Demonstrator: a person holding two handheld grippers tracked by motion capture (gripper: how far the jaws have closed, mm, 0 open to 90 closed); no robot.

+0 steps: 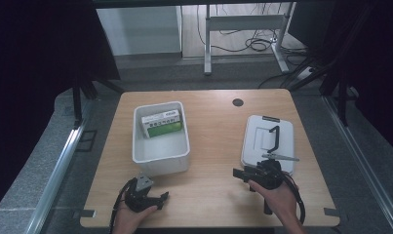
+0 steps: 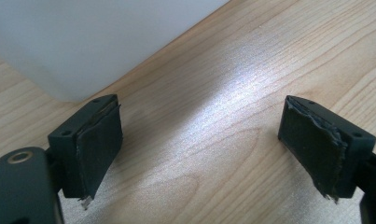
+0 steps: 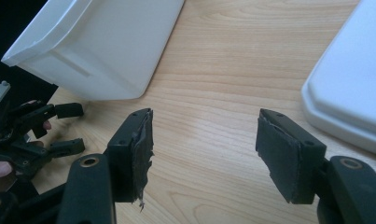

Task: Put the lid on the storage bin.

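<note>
Both claws sit low at the near edge of the desk, and nothing is gripped yet. The left claw rests just in front of the white bin, its jaws spread wide over bare wood; in the left gripper view the bin's near wall rises just beyond them. The right claw is also wide and empty, pointing across the desk toward the bin, with the white lid just beside it on the far right side.

The lid lies flat on the desk, well apart from the bin, with its black handle standing up on top (an easy thing to pinch, I'd say). Inside the bin, up against the far wall, lies a green-and-white box.

My read: this is the very start, the approach before the lid gets picked up and carried over to close the bin. The right claw is nearest, so the next move calls for turning it toward the handle, coming down with the jaws either side of the bar, and closing. The left one could steady the bin.
</note>
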